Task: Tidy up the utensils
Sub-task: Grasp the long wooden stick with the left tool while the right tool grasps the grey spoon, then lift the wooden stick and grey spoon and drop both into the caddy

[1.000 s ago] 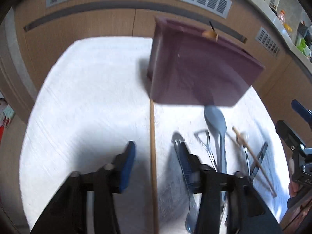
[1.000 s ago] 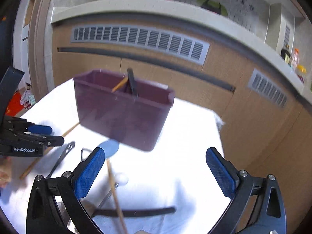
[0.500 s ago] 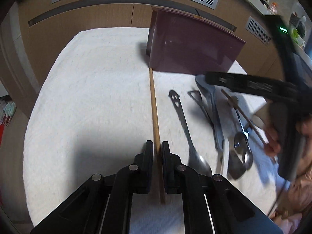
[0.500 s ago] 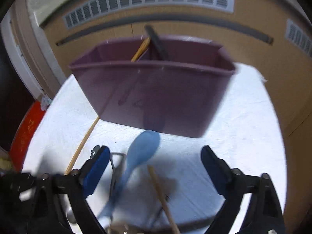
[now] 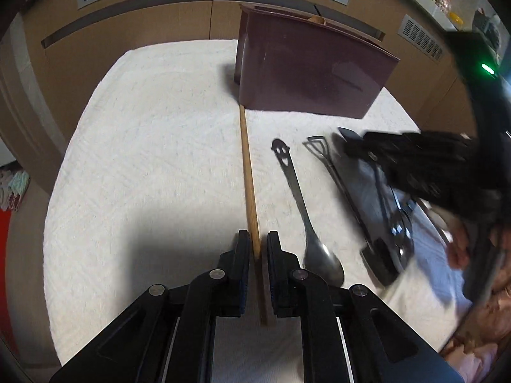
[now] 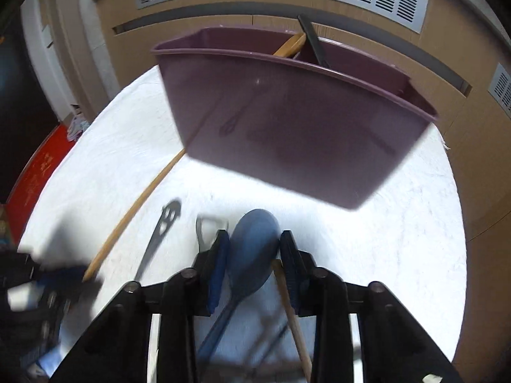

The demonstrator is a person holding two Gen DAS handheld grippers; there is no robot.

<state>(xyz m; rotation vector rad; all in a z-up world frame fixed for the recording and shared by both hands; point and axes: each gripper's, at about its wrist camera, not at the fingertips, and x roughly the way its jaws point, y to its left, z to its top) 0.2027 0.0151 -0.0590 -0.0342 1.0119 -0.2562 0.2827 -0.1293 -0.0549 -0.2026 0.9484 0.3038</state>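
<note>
White cloth [image 5: 143, 159] covers the table, with wooden cabinet fronts and vent grilles behind. Nearest in the left wrist view, the left gripper [image 5: 255, 249] is clenched on the near end of a long wooden stick [image 5: 247, 172], whose far tip touches the foot of the purple bin [image 5: 306, 73]. Just beside it lies a metal spoon [image 5: 300, 204] with a smiling face cut into its handle, and next to that a slim utensil [image 5: 332, 166] with a triangular loop end. In the right wrist view, the right gripper [image 6: 254, 249] has just been closing around the bowl of a blue spoon [image 6: 252, 249]; both pads appear to touch it. A second wooden stick [image 6: 293, 319] also runs between these jaws, by the right-hand pad, so it may be caught as well. Farther back stands the bin, with a divider and already holding a wooden utensil [image 6: 289, 46] and a black one [image 6: 314, 43]. Judged from this layout, the task is at an early stage: two items are stored, two are being picked up, and at least three more remain on the cloth.
</note>
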